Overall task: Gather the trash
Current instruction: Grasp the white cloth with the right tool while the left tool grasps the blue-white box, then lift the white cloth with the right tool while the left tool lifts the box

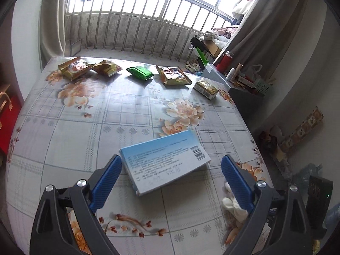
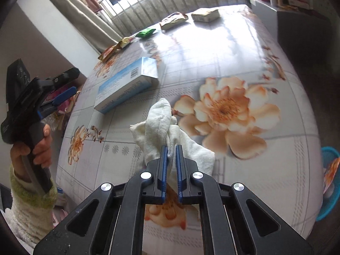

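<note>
1. Snack packets line the far edge of the bench [image 1: 89, 131], which wears a floral, checked cover: from the left, two golden packets [image 1: 73, 69] just touching each other, then a green packet [image 1: 139, 72], then another golden packet [image 1: 173, 75], and last a small gold-and-white box [image 1: 206, 88] near the right corner.
2. Nearer to us, in the left wrist view, we see a pale blue carton [image 1: 164, 161] lying flat on the bench with its barcode side up.
3. Our left hand-held gripper [image 1: 171, 166] hangs over the carton's near end with its blue pads wide apart; the left pad sits close to the carton's left edge, but we cannot tell whether it touches, and the right pad stands clear of it.
4. In the right wrist view the left hand [image 2: 40, 146], in a fuzzy sleeve, holds that tool at the bench's left side.
5. To the right of the carton lies a crumpled white cloth [image 2: 159, 125], apart from the carton, beside a large printed flower.
6. Our right hand-held gripper [image 2: 171, 148] is clamped on the white cloth, the blue pads nearly together with a fold of fabric pinched between them.
7. At the far right, below the bench edge, we see part of a blue basket [image 2: 328, 210].
</note>
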The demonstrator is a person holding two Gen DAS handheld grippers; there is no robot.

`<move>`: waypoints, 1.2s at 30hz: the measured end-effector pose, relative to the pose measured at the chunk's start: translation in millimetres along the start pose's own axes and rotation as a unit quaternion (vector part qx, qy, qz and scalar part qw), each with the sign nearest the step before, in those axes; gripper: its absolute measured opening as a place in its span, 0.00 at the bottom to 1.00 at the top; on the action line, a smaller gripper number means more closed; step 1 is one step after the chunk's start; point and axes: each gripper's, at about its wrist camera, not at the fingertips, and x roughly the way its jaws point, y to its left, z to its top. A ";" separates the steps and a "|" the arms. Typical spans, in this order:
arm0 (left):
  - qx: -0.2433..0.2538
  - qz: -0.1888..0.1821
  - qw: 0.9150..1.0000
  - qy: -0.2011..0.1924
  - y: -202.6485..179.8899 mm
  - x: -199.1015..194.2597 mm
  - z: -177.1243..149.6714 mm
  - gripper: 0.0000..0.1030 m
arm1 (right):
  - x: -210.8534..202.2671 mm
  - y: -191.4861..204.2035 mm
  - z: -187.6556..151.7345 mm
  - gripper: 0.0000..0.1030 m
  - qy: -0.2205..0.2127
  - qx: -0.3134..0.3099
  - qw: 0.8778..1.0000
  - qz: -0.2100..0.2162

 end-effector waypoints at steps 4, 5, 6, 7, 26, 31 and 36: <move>0.023 0.031 0.999 0.002 -6.7 36.2 16.9 0.91 | -12.3 -21.1 -13.8 0.06 -0.002 0.044 0.999 0.018; 0.021 0.035 0.999 0.006 -4.6 45.7 20.4 0.91 | -14.6 -24.1 -16.1 0.06 -0.003 0.051 0.999 0.019; 0.016 0.040 0.999 0.011 -1.6 57.5 25.2 0.91 | -16.4 -27.1 -17.0 0.06 -0.003 0.056 0.998 0.021; 0.010 0.042 0.999 0.015 2.6 65.9 27.8 0.91 | -17.8 -28.8 -18.0 0.06 -0.004 0.061 0.998 0.022; 0.084 -0.023 0.991 0.106 -11.7 62.7 -15.6 0.91 | -25.5 -46.8 -33.1 0.09 -0.005 0.093 0.994 0.053; 0.139 0.028 0.984 0.111 -31.2 59.9 -36.8 0.80 | -25.9 -49.7 -35.3 0.09 -0.005 0.102 0.993 0.056; 0.143 0.071 0.981 0.109 -38.3 59.8 -48.6 0.74 | -29.4 -53.7 -38.7 0.08 -0.008 0.112 0.992 0.051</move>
